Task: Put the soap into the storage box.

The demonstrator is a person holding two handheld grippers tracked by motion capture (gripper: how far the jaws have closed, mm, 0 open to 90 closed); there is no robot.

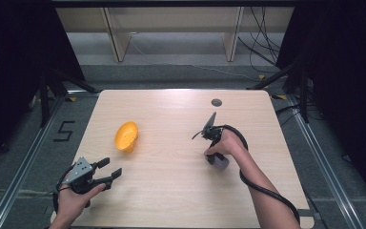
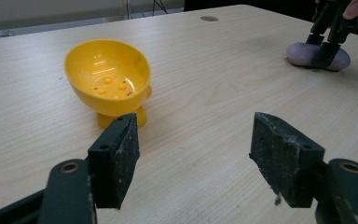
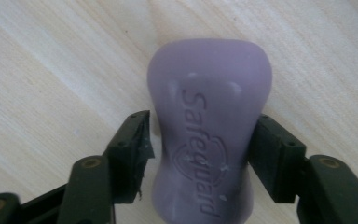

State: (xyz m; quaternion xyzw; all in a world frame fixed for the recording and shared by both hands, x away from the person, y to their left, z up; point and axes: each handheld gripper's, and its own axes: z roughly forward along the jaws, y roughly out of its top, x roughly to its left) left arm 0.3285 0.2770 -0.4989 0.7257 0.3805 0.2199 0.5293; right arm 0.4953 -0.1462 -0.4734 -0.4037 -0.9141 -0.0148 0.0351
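Note:
A purple Safeguard soap bar [image 3: 209,116] lies flat on the wooden table [image 1: 171,191], right of centre [image 1: 220,162]. My right gripper [image 3: 200,135] points down over it, one jaw on each side of the bar's narrow waist. A thin gap shows at the left pad [image 3: 137,144], so it is open. From the left gripper view, that gripper [image 2: 328,42] straddles the soap [image 2: 318,56] at the far right. A yellow footed soap dish [image 1: 126,136] with holes in its bowl stands tilted left of centre. My left gripper [image 1: 110,168] rests near the front left corner, open and empty [image 2: 193,154], facing the dish [image 2: 107,77].
A round grey cable grommet [image 1: 216,102] sits in the table near its far edge. Wooden table legs and loose cables lie on the floor beyond. Dark stands flank both sides. A taped "5" [image 1: 64,130] marks the floor at the left.

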